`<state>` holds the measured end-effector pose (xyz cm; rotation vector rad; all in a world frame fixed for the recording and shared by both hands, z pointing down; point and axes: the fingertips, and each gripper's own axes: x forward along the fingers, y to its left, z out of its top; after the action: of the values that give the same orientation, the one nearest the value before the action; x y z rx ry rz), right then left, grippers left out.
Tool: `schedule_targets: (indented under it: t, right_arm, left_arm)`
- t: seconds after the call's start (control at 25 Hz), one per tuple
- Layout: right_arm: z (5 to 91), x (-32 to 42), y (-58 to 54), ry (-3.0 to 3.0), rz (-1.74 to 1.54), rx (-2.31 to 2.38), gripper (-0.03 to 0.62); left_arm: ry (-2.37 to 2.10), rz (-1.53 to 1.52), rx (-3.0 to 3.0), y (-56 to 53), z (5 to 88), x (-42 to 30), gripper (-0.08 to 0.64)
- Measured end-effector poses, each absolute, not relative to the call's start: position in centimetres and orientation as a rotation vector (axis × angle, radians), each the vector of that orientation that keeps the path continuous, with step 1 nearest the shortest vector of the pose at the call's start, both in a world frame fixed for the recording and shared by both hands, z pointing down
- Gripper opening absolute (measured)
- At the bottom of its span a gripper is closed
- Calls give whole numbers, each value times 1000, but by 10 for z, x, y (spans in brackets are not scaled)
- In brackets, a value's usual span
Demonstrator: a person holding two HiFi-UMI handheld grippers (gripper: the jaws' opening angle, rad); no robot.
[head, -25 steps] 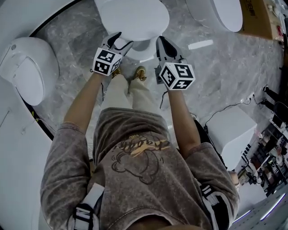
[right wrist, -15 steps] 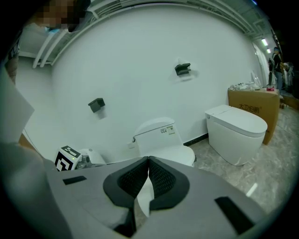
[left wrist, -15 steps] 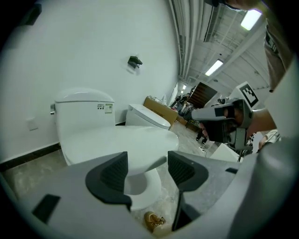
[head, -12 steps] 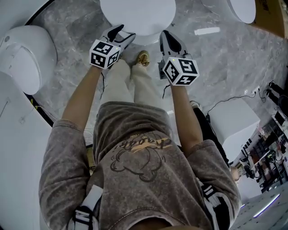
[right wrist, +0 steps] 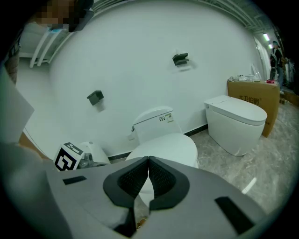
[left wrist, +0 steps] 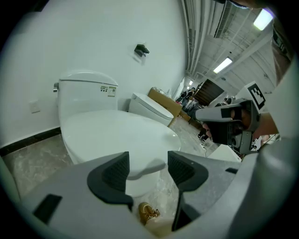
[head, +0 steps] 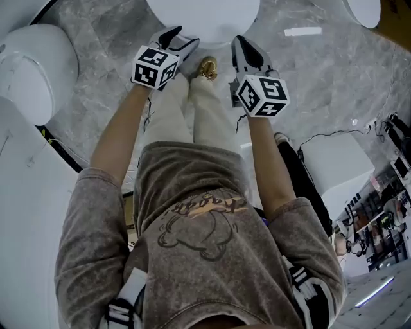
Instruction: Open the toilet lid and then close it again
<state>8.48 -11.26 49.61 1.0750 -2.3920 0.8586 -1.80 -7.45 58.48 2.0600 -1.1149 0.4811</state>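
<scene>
A person is standing on a grey marble floor (head: 308,71), facing a white toilet and holding a pair of tongs in each hand. The toilet lid (head: 202,16) is lying flat and closed over the bowl, so nothing inside the bowl is showing. Its tank (left wrist: 86,93) is standing against the white wall at the floor's far edge.

The left tongs (head: 181,40) are hanging released just in front of the lid's near edge. In the left gripper view the two dark pads are standing apart with only the lid's front and a tan shoe (left wrist: 148,214) showing between them.

The right tongs (head: 243,46) are hanging beside them, near the lid's right front. They are clenched, pad against pad, and gripping nothing.

To the right, a second toilet (right wrist: 236,121) is sitting closed, with a cardboard box (right wrist: 252,105) behind it; the small things on top of the box are too far off to make out.
</scene>
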Motion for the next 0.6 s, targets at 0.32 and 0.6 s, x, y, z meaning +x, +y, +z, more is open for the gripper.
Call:
schedule_targets:
  t: [0.32, 0.6]
  right_arm:
    - [529, 93, -92, -2356, 899, 1067, 27]
    - [561, 99, -80, -2333, 915, 1044, 28]
  left_arm:
    - [-1108, 567, 2006, -61, 626, -9, 253]
    - [-1111, 626, 1956, -50, 667, -5, 239]
